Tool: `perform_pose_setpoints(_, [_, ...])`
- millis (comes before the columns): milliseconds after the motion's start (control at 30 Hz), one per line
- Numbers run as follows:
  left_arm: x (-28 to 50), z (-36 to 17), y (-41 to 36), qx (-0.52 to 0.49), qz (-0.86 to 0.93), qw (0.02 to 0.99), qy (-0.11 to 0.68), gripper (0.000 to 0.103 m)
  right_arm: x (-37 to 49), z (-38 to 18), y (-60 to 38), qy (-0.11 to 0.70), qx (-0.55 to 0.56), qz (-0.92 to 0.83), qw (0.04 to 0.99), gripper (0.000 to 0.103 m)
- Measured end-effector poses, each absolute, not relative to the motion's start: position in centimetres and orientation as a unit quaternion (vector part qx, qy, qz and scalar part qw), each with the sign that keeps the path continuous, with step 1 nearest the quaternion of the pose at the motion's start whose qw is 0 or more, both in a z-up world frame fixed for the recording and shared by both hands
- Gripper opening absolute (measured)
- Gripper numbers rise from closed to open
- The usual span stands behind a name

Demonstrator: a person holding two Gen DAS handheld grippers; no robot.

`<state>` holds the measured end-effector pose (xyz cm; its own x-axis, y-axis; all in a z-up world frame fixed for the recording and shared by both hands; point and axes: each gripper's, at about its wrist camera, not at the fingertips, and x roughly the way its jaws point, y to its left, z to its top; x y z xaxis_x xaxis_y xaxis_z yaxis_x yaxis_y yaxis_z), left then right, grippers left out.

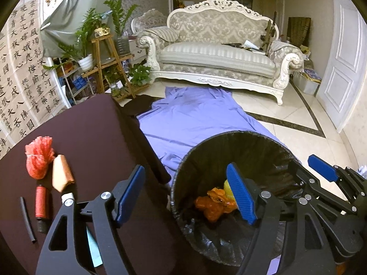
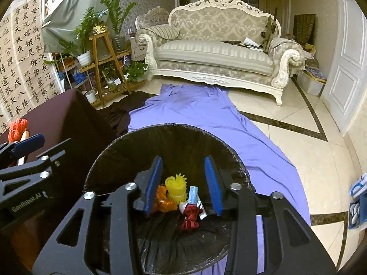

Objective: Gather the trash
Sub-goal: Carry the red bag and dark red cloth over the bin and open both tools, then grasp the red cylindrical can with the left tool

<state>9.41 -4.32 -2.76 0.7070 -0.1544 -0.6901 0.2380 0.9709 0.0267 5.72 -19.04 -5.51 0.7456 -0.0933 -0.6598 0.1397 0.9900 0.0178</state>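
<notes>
Left wrist view, from left to right: at lower left on the dark tabletop (image 1: 91, 137) we see the trash not yet collected. A black tube piece (image 1: 27, 220) looks light and rubbery; we would pinch it at mid-length. Beside it a red thread spool (image 1: 42, 205) is small, stiff and apt to roll, so we would grip across its barrel. Above sit a red foam net (image 1: 37, 160), soft and springy, best squeezed at its tied waist, and a tan wrapper (image 1: 62, 171), light and crushable. Our left tool (image 1: 185, 197) stands wide apart, empty. To the right, the bin (image 1: 206, 151) holds orange and yellow scraps. In the right wrist view, our right tool (image 2: 184, 183) is parted over the bin with nothing clamped.
</notes>
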Motion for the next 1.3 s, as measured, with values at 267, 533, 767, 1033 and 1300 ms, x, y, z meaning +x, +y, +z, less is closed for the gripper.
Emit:
perform_pose_setpoints(267, [8.2, -2.1, -1.0, 0.046, -0.075, 0.927, 0.366, 0.072, 5.2, -5.1, -16.8, 0.352, 0.027, -0.038, 0.935, 0.043])
perform_pose_setpoints(533, [7.6, -2.0, 3.8, 0.032, -0.022, 0.928, 0.371, 0.072, 5.0, -4.9, -12.6, 0.356, 0.013, 0.006, 0.934, 0.043])
perform_pose_setpoints(767, [7.2, -2.0, 8.1, 0.017, 0.032, 0.93, 0.367, 0.072, 4.7, -4.4, -8.9, 0.355, -0.001, 0.044, 0.934, 0.043])
perform_pose_setpoints(1033, [8.0, -3.6, 11.4, 0.003, 0.049, 0.917, 0.395, 0.055, 4.9, -4.5, -5.7, 0.362, -0.019, 0.074, 0.929, 0.043])
perform_pose_setpoints(1300, [8.5, -5.1, 11.7, 0.006, 0.035, 0.906, 0.423, 0.025, 4.9, -4.5, -3.4, 0.364, -0.035, 0.092, 0.926, 0.043])
